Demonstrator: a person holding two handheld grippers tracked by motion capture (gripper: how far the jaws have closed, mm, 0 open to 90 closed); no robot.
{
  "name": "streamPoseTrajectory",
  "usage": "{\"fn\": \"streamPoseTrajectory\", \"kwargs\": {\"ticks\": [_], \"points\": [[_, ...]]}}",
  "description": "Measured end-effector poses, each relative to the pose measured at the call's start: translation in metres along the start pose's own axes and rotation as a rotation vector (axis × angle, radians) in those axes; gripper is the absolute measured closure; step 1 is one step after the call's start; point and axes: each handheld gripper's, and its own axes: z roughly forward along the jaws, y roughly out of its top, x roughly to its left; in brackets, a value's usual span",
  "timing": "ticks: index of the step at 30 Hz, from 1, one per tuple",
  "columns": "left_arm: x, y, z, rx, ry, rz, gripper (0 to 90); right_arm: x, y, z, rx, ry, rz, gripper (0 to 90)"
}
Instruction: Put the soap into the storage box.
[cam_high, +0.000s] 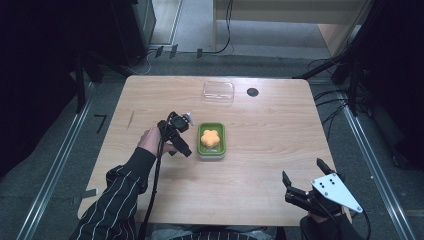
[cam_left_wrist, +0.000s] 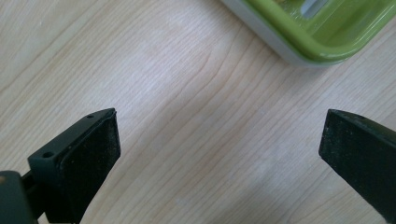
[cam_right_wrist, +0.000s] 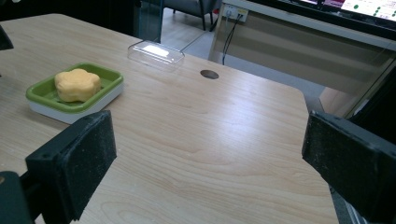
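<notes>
While left tool (cam_high: 176, 131) hovers released beside green dish (cam_high: 211, 140) with orange soap (cam_high: 210, 137) mid-desk, likely readying grasp; right tool (cam_high: 305, 183) released near front-right corner, parked clear.

Bare table (cam_high: 270, 150) lies open right of the green tray (cam_high: 211, 150); clear lid (cam_high: 218, 91) behind.

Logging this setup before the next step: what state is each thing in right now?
Green tray: uncovered, holding the orange flower-shaped soap.
Clear lid: off, lying apart at the table's far edge.
Left tool: open, empty, beside the tray.
Right tool: open, empty, near the table's front right corner.
</notes>
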Motion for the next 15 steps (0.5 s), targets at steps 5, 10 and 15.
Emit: {"fn": "streamPoseTrajectory", "kwargs": {"ticks": [5, 10, 15], "points": [[0.0, -0.009, 0.002, 0.004, 0.001, -0.016, 0.0, 0.001, 0.001, 0.003, -0.004, 0.01, -0.004, 3.3], [0.001, -0.02, 0.002, 0.015, 0.003, -0.028, 0.0, 0.003, 0.002, 0.005, -0.004, 0.021, -0.005, 3.4], [0.0, -0.034, 0.007, 0.044, 0.001, -0.043, 0.0, 0.004, 0.003, 0.006, -0.009, 0.027, -0.006, 3.3]]}}
